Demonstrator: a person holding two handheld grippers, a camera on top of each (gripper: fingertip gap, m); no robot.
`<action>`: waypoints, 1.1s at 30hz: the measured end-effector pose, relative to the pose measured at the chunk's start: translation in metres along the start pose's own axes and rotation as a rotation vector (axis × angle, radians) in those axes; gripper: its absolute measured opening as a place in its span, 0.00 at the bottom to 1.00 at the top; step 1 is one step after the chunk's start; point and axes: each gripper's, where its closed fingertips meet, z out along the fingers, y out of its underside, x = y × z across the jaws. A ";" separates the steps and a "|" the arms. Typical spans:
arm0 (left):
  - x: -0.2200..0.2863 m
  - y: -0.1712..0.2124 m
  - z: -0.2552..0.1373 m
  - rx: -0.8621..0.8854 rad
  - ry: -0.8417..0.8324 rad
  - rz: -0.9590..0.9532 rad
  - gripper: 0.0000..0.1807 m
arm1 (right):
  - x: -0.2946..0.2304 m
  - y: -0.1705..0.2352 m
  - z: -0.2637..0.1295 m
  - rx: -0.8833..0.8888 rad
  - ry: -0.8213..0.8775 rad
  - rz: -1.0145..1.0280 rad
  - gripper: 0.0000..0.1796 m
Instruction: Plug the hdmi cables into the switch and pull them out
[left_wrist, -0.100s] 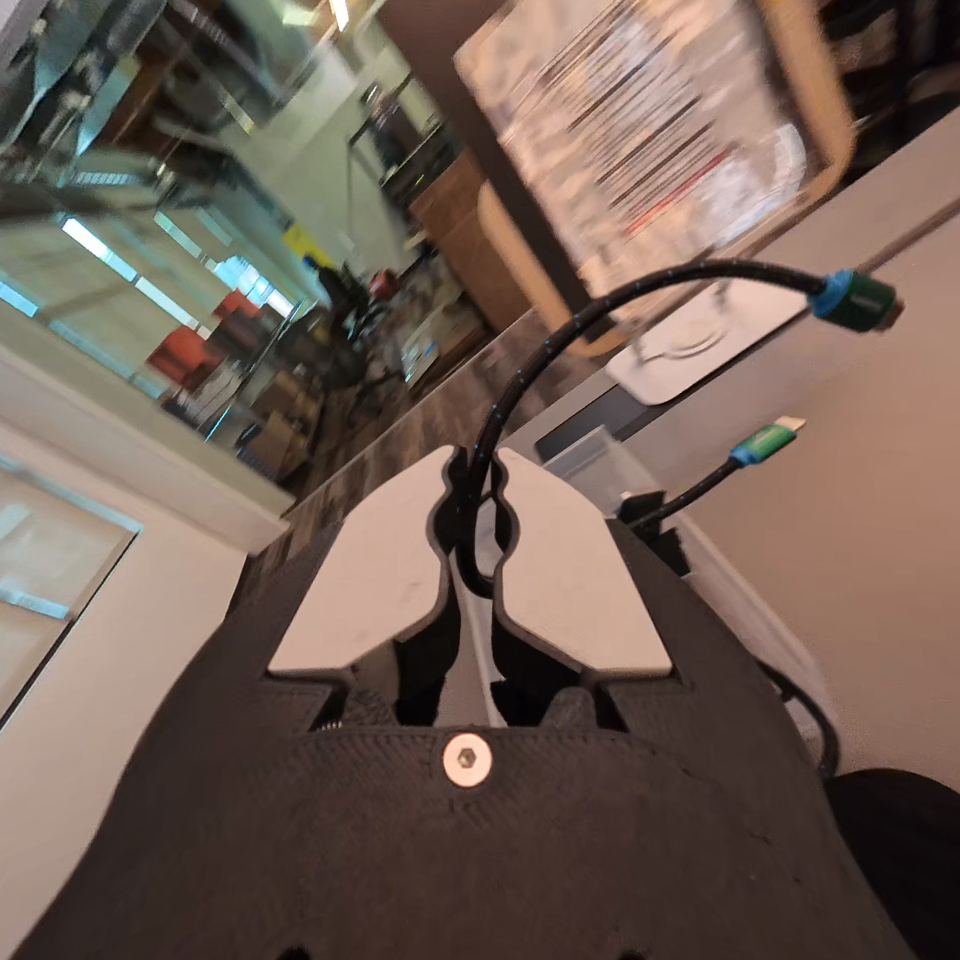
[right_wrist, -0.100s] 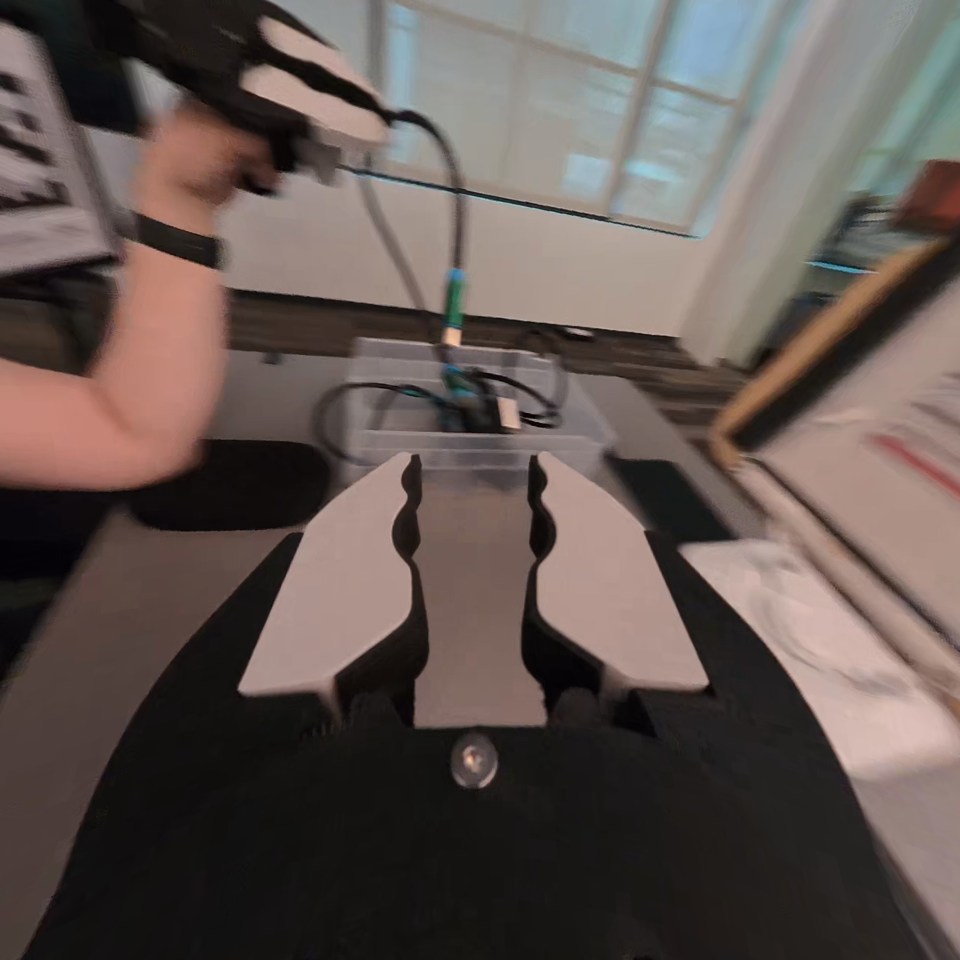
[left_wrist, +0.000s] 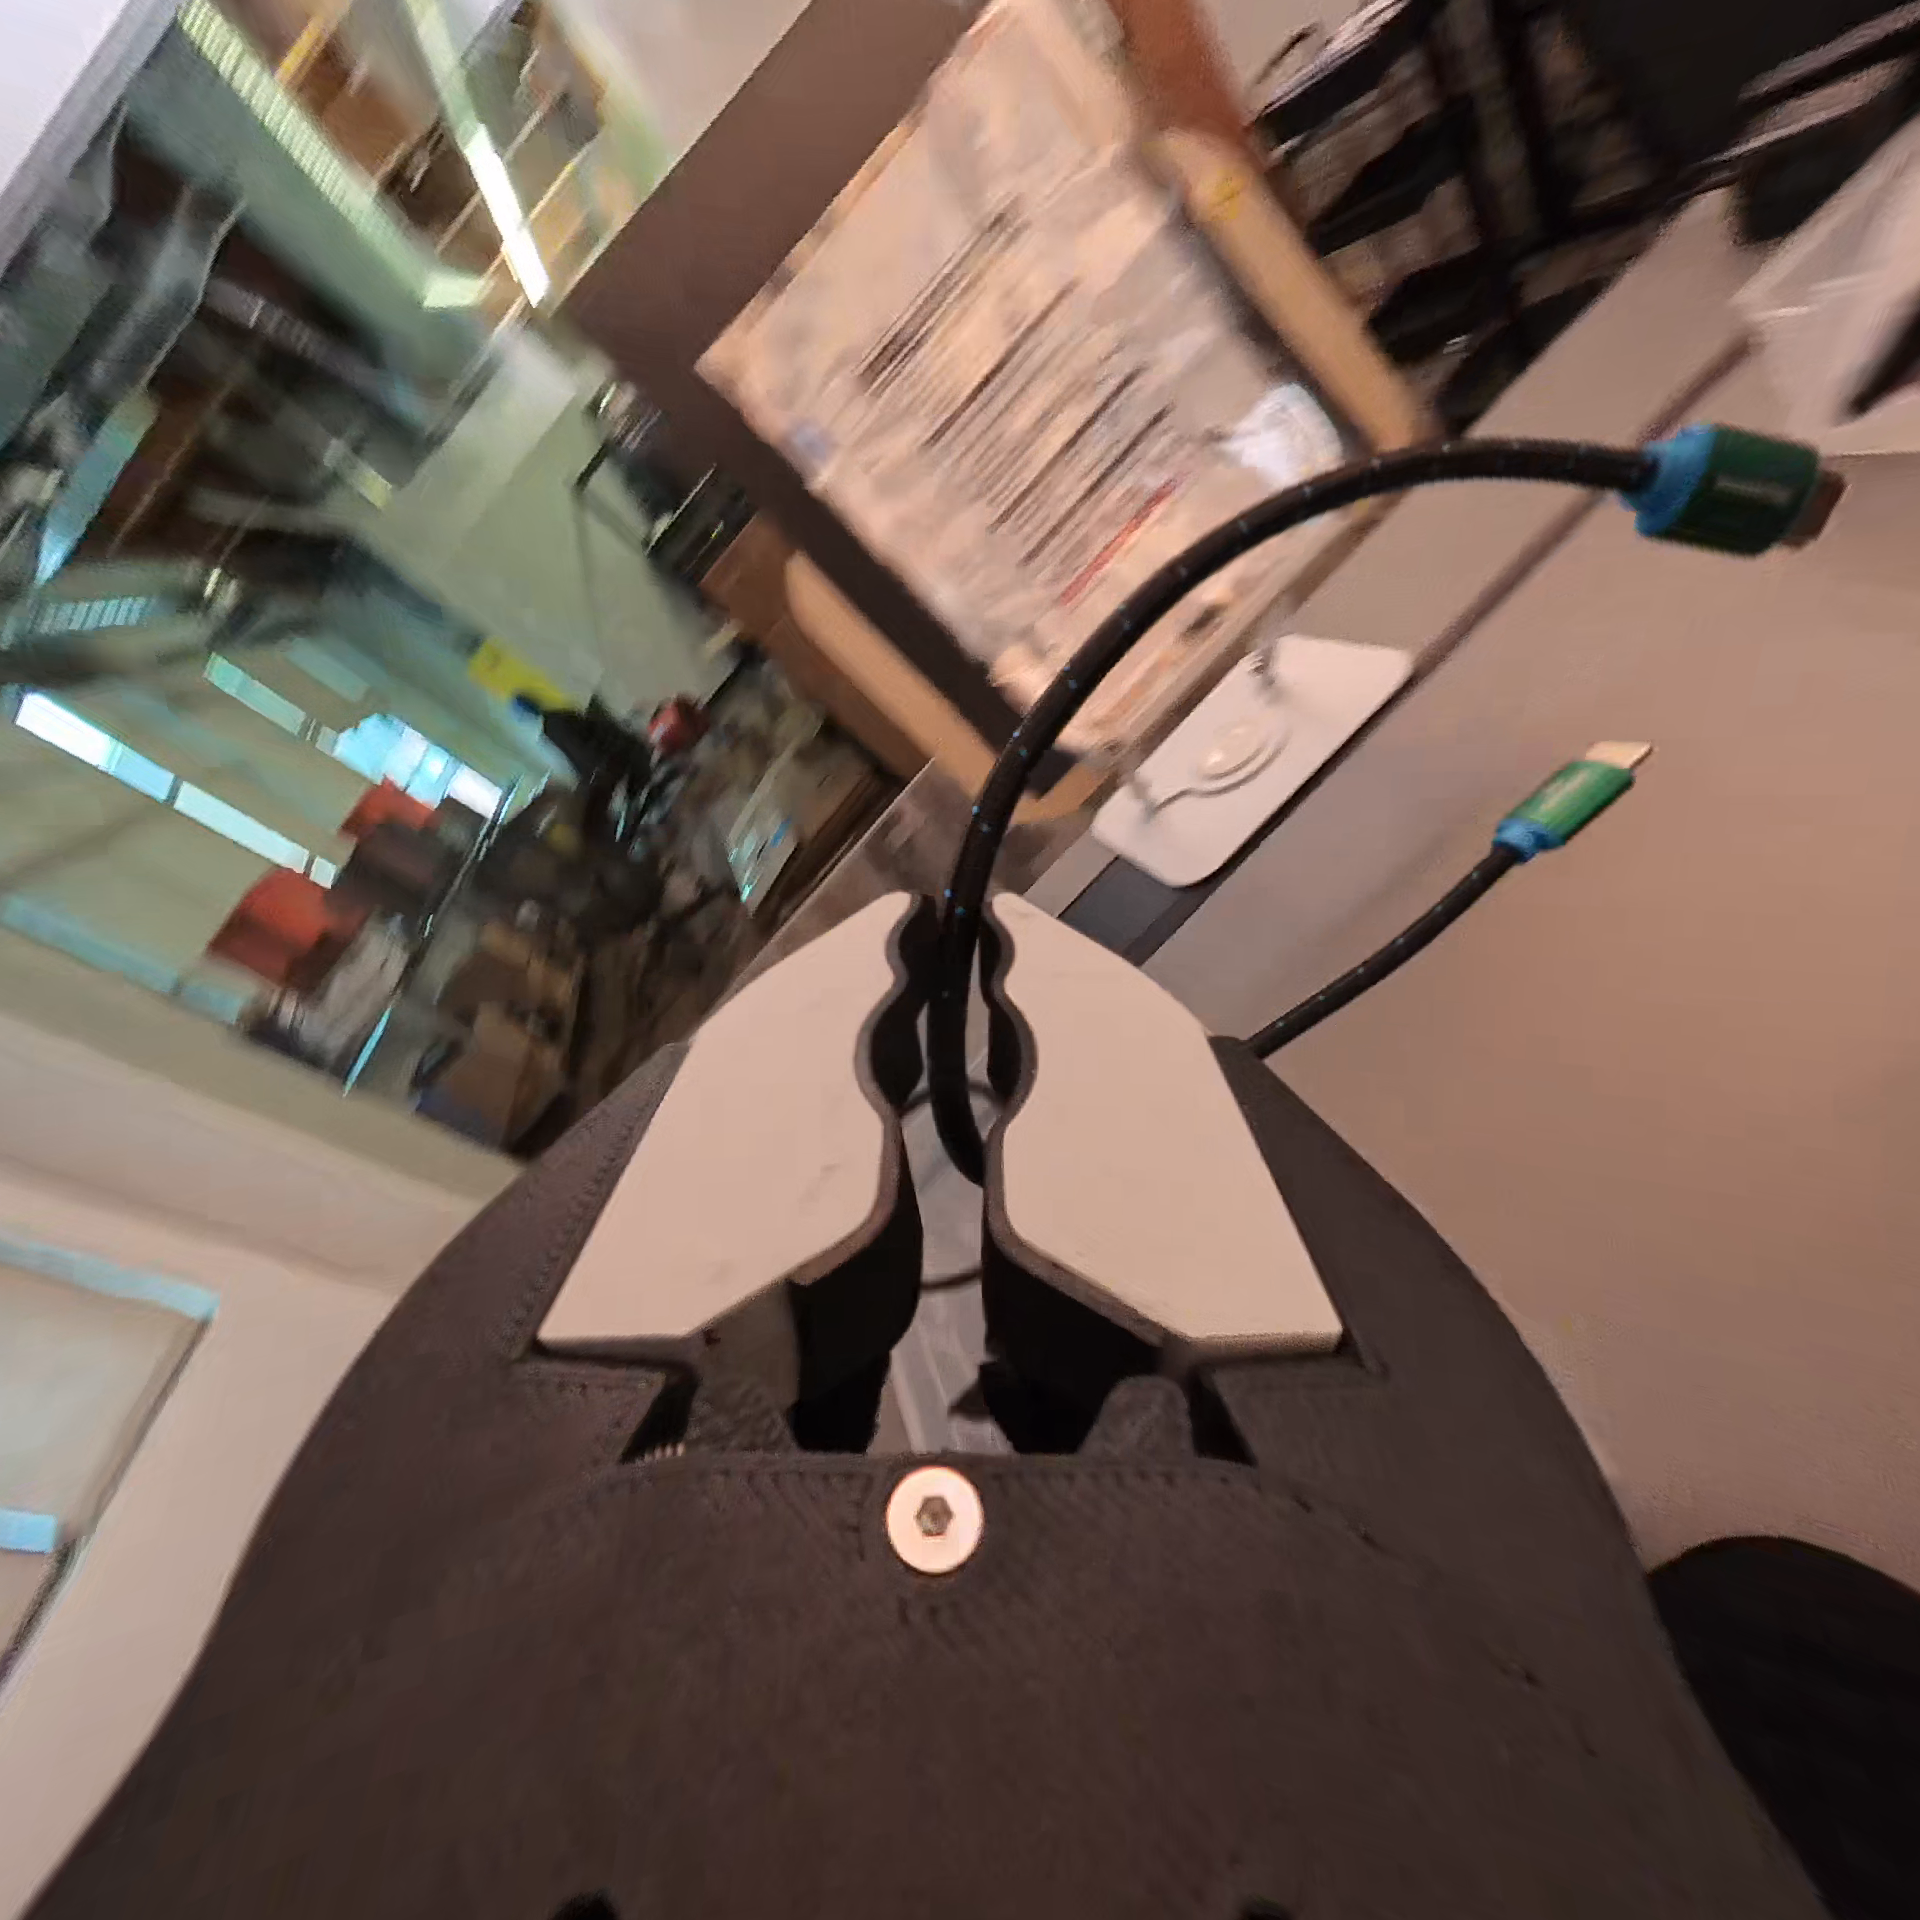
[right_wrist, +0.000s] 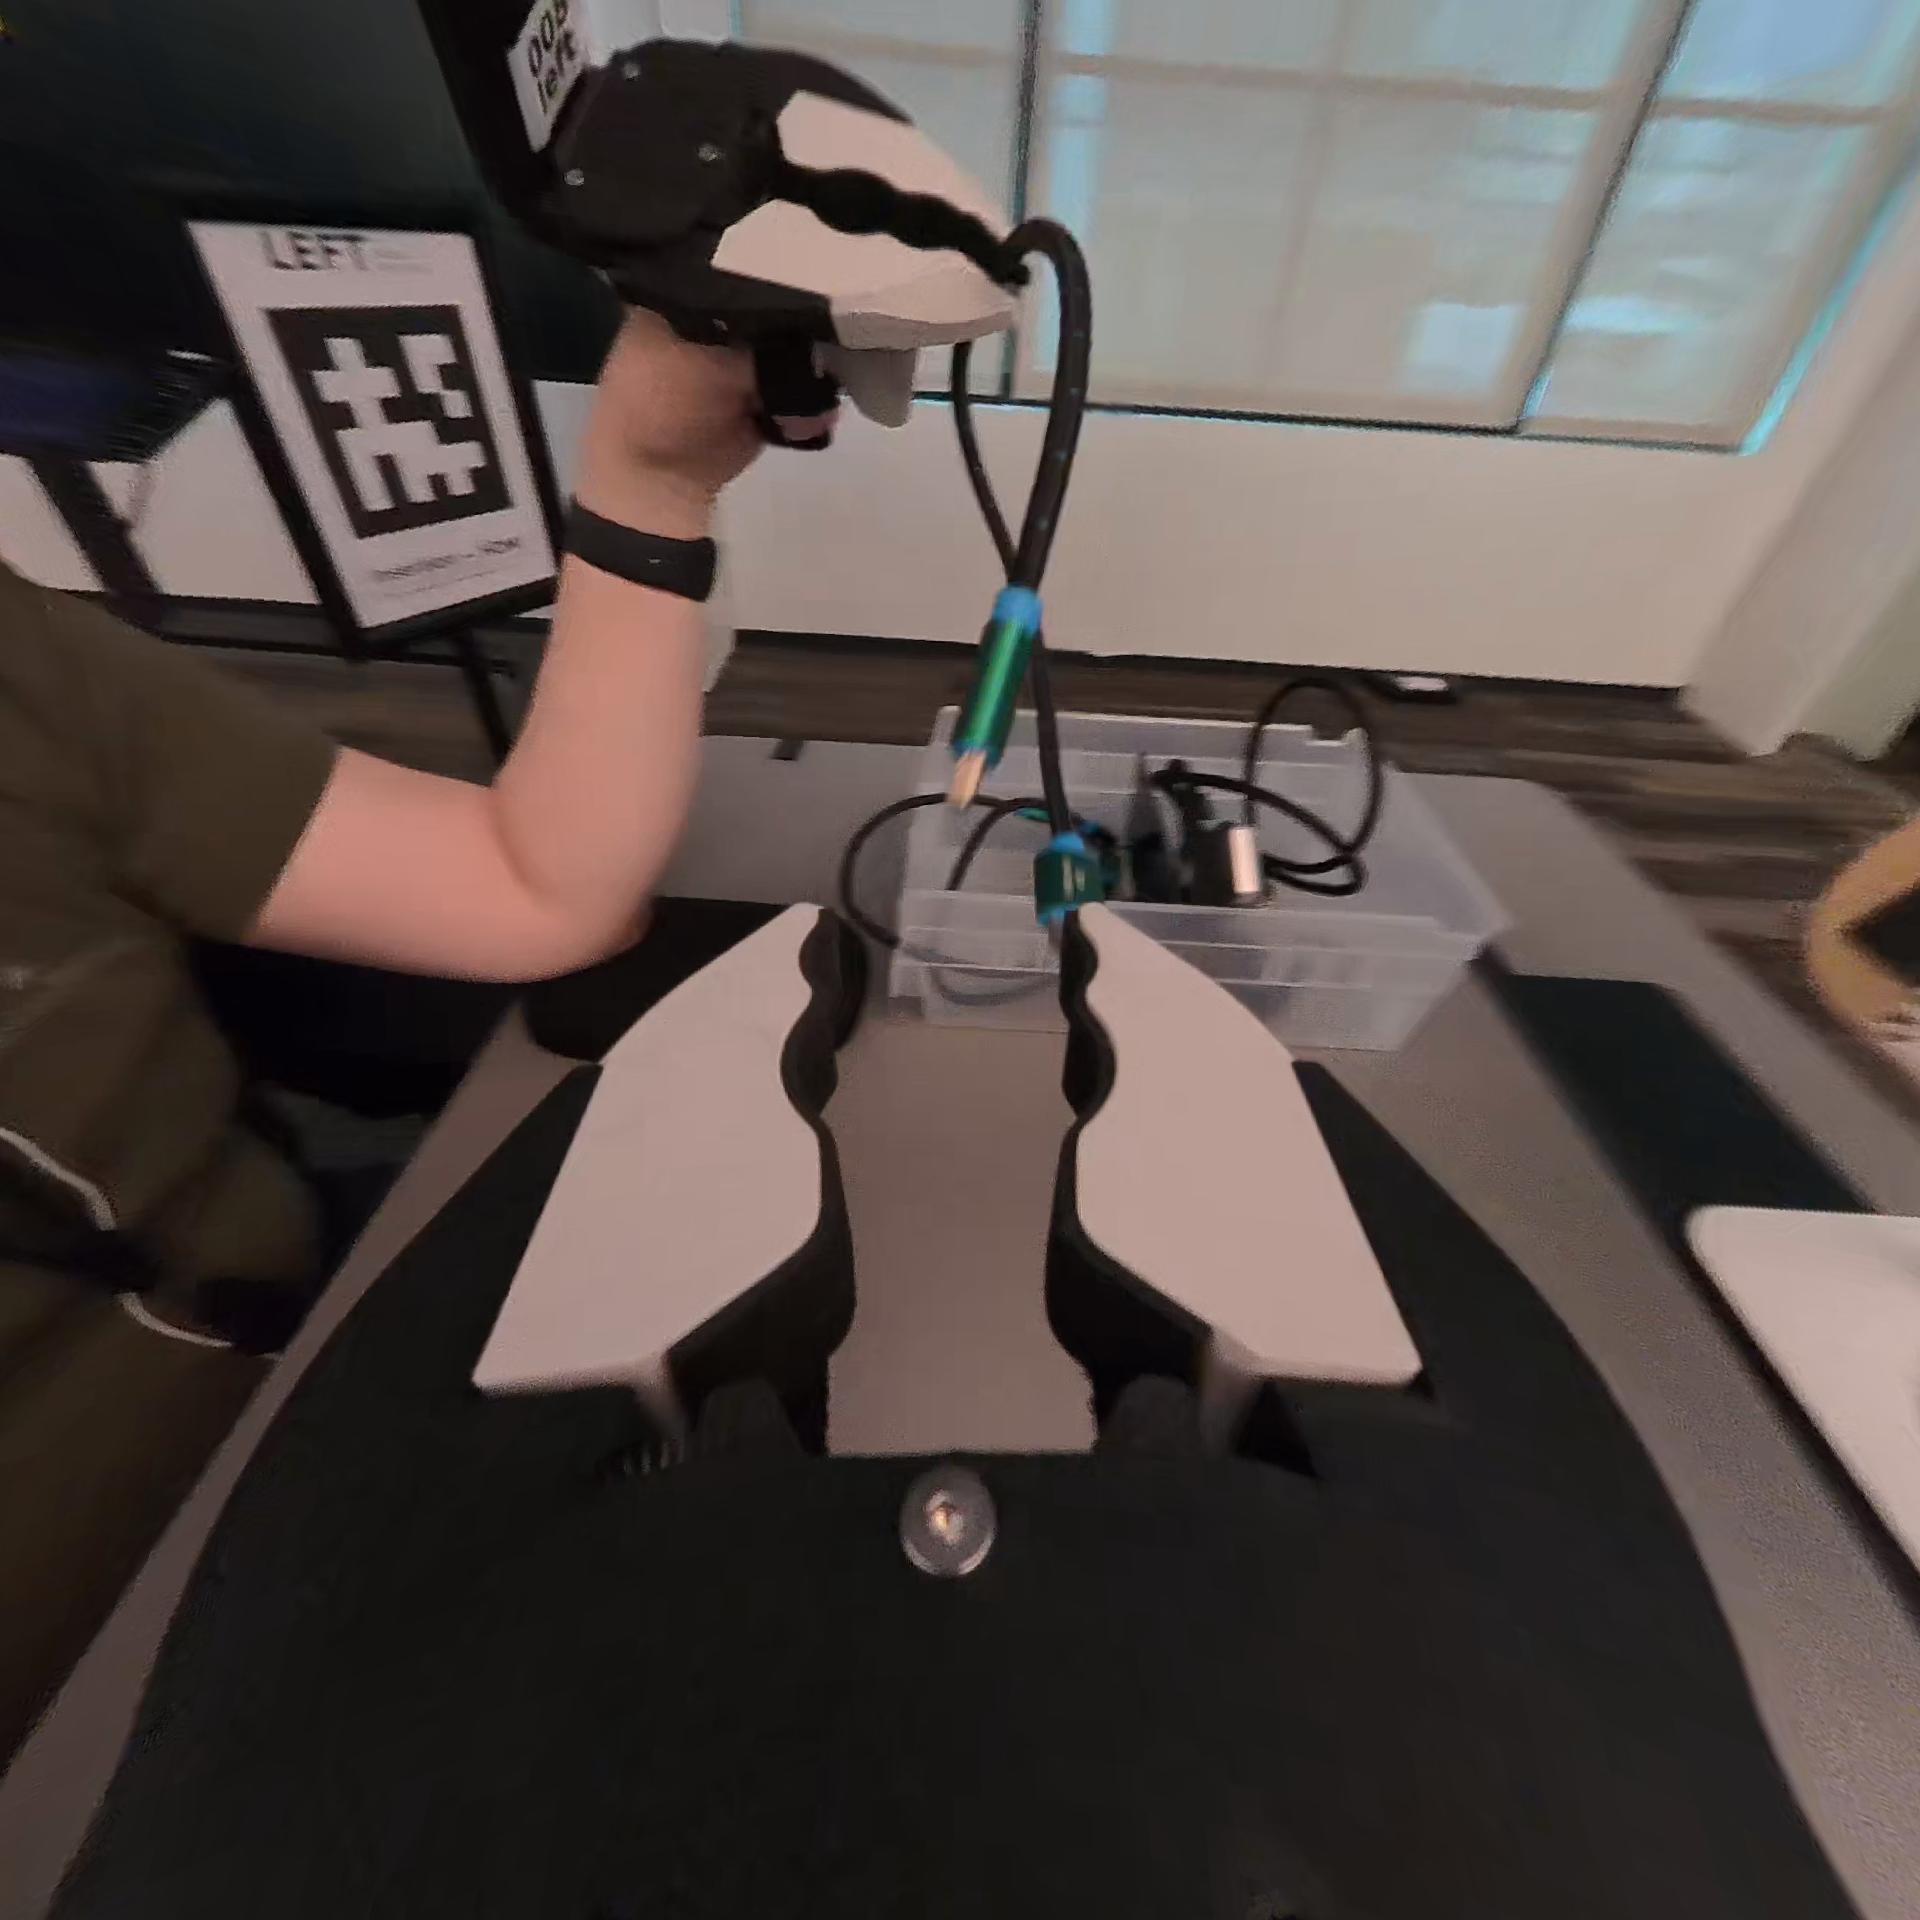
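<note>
My left gripper is shut on a black braided HDMI cable. The cable arcs up to its green plug with a blue collar, which hangs free. In the right wrist view the left gripper is held high over a clear plastic bin, and the plug dangles tip down above it. A second green plug sticks up from the bin, just beyond my right fingertip. My right gripper is open and empty, low in front of the bin. Dark devices and coiled cables lie in the bin.
A person's forearm reaches in from the left, with a black-and-white marker board behind it. Black mats lie on either side of the bin on the grey table. A white flat pad lies at the right, and a framed poster stands behind.
My right gripper has moved closer to the bin. My left gripper stays shut on the cable and has tilted a little, so the plug sits farther right in its view.
</note>
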 end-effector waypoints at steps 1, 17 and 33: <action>0.015 -0.009 0.004 0.033 0.050 0.058 0.04 | -0.003 0.004 0.006 -0.018 -0.022 0.021 0.24; 0.134 -0.011 0.052 0.091 0.453 0.430 0.05 | -0.053 0.097 0.034 -0.448 -0.382 0.120 0.11; 0.140 -0.004 0.101 0.043 0.502 0.076 0.32 | -0.071 0.066 0.046 -0.218 -0.620 0.287 0.00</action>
